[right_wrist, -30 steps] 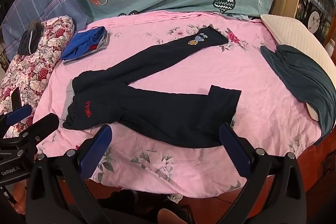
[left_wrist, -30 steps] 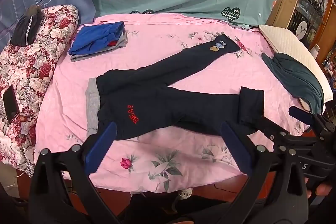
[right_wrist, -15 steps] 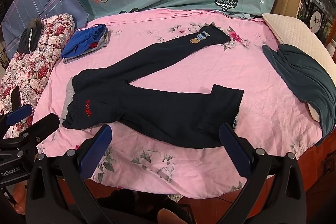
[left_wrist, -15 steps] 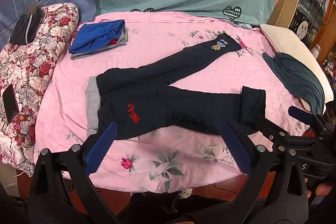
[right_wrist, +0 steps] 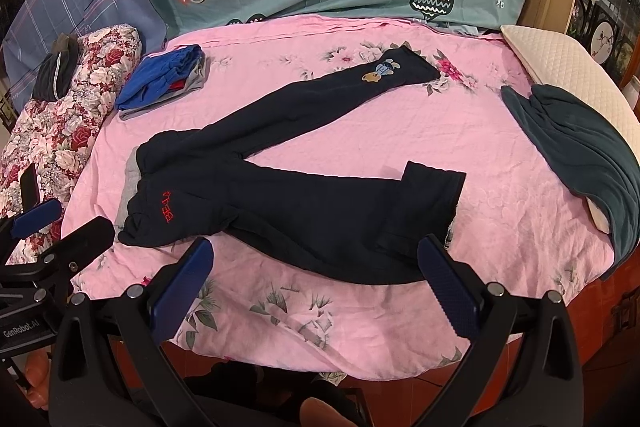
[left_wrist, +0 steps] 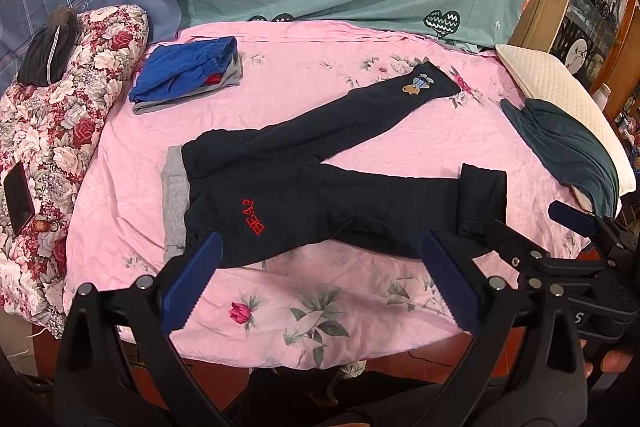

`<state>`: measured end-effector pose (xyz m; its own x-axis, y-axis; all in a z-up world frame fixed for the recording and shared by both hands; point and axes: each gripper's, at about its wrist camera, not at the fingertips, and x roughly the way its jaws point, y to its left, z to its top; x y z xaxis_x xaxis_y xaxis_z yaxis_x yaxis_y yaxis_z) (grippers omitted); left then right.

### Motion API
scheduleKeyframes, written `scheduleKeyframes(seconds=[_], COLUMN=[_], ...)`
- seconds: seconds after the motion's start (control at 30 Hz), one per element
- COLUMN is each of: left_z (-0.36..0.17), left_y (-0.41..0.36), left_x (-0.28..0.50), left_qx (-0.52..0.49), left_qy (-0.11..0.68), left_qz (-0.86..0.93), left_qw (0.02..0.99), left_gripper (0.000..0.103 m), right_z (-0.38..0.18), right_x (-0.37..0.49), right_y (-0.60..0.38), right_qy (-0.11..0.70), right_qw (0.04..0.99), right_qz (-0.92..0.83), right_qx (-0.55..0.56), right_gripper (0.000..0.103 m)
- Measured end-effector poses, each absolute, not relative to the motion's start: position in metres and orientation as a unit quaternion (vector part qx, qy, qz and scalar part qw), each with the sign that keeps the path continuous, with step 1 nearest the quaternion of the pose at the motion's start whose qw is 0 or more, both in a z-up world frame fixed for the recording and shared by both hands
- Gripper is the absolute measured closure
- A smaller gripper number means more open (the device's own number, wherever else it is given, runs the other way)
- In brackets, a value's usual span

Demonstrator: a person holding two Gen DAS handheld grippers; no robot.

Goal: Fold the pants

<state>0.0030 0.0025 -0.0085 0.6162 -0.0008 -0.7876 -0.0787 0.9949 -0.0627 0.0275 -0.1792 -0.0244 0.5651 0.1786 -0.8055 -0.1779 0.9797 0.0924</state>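
Observation:
Dark navy pants (left_wrist: pixel 320 195) (right_wrist: pixel 296 203) lie spread on the pink floral sheet (left_wrist: pixel 304 83), legs splayed in a V. The waistband with a grey lining is at the left, near red "BEAR" lettering. The far leg has a bear patch near its cuff. The near leg's cuff is folded back. My left gripper (left_wrist: pixel 320 259) is open and empty, held above the near edge of the pants by the waist. My right gripper (right_wrist: pixel 314 265) is open and empty, held above the near leg. Each gripper shows at the edge of the other's view.
A folded blue and grey garment (left_wrist: pixel 186 75) lies at the back left. A floral quilt (left_wrist: pixel 52 131) with a phone and a dark cap is at the left. A dark green garment (left_wrist: pixel 572 155) on a cream pillow (left_wrist: pixel 556 91) lies at the right. A teal sheet hangs behind.
Both views have shifted slightly; the grippers have edged a little forward toward the pants. Both stay open. The pants have not moved.

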Motion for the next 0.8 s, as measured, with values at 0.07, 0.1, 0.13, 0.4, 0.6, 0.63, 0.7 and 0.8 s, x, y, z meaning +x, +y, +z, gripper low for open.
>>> scheduleKeyframes(seconds=[0.07,0.1,0.13,0.4,0.6,0.63,0.7,0.8], left_z=[-0.0089,-0.0087,-0.0089,-0.0089,-0.0085,-0.0086,-0.0084,-0.0083], left_y=[0.0028,0.0024,0.0029,0.0029,0.0026,0.0027,0.0026,0.0028], left_x=[0.0033,0.0029,0.0031,0.0034,0.0034,0.0035,0.0036,0.0037], left_qx=[-0.045,-0.045,-0.045,-0.045,-0.045,-0.045,-0.045,-0.045], left_qy=[0.438,0.438,0.437,0.438,0.438,0.438,0.438,0.438], left_qz=[0.022,0.022,0.022,0.022,0.022,0.022,0.022,0.021], left_qw=[0.898,0.898,0.898,0.898,0.898,0.898,0.897,0.897], left_gripper=[0.002,0.002,0.002,0.002,0.002,0.002,0.002,0.002], right_z=[-0.0255,-0.0261,-0.0264,-0.0272,-0.0270,-0.0269,-0.0272,-0.0274], right_x=[0.0289,0.0300,0.0308,0.0325,0.0324,0.0325,0.0327,0.0342], right_y=[-0.1784,-0.1787,-0.1785,-0.1775,-0.1773,-0.1773,-0.1773,-0.1772], right_qy=[0.456,0.457,0.457,0.458,0.458,0.457,0.457,0.458], right_qw=[0.884,0.884,0.884,0.883,0.883,0.884,0.883,0.883], right_qz=[0.100,0.101,0.101,0.101,0.101,0.101,0.102,0.102], right_qx=[-0.001,-0.001,-0.001,-0.003,-0.003,-0.003,-0.003,-0.003], right_gripper=[0.001,0.001,0.001,0.001,0.001,0.001,0.001,0.001])
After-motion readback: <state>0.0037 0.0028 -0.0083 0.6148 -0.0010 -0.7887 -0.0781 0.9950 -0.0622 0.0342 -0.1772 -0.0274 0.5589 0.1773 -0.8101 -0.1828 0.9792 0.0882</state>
